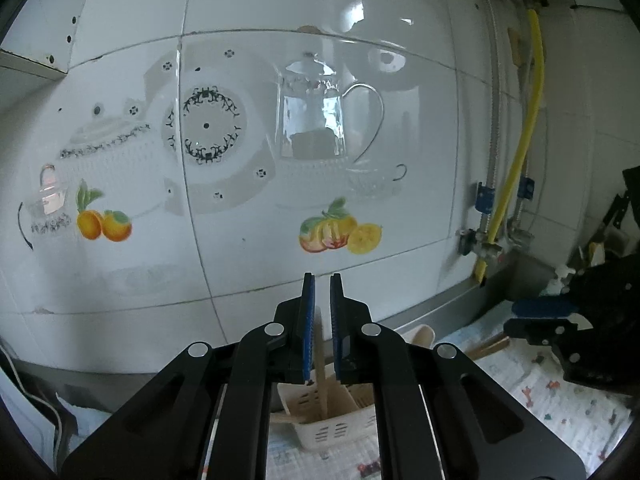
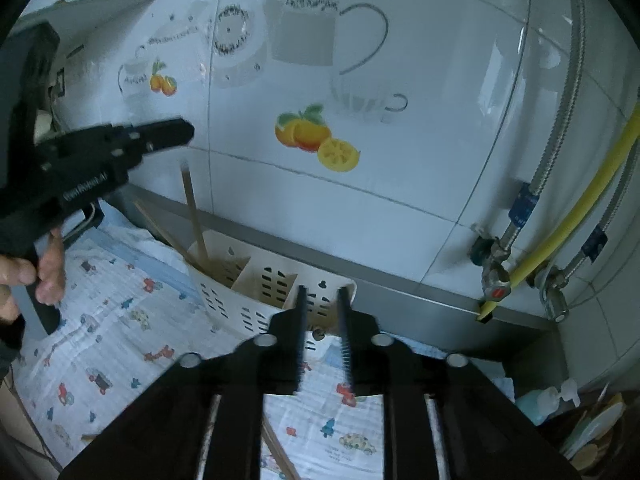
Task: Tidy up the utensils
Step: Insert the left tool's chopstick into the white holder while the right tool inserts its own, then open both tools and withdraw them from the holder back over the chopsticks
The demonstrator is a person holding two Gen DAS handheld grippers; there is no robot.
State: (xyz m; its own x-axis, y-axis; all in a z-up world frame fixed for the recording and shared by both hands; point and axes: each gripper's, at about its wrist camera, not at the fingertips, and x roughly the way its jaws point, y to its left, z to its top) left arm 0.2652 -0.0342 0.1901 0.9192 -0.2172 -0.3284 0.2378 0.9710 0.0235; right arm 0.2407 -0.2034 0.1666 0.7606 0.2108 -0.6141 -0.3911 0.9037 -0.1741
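A cream slotted utensil caddy (image 2: 256, 292) stands on the patterned cloth against the tiled wall; it also shows in the left wrist view (image 1: 332, 420). Wooden chopsticks (image 2: 194, 216) stand in its left compartment. My left gripper (image 1: 322, 280) hovers above the caddy, jaws slightly apart, with a wooden stick (image 1: 321, 364) seen below between the fingers, not clamped. From the right wrist view the left gripper (image 2: 176, 132) is above the chopsticks. My right gripper (image 2: 322, 292) is open and empty in front of the caddy. A wooden utensil (image 2: 280, 456) lies on the cloth beneath it.
A white tiled wall (image 2: 360, 80) with fruit decals stands right behind the caddy. A yellow hose (image 2: 568, 228) and steel pipes with valves run down at the right. A steel ledge (image 2: 400, 292) borders the cloth (image 2: 120, 320). Bottles and plates (image 2: 592, 428) crowd the lower right corner.
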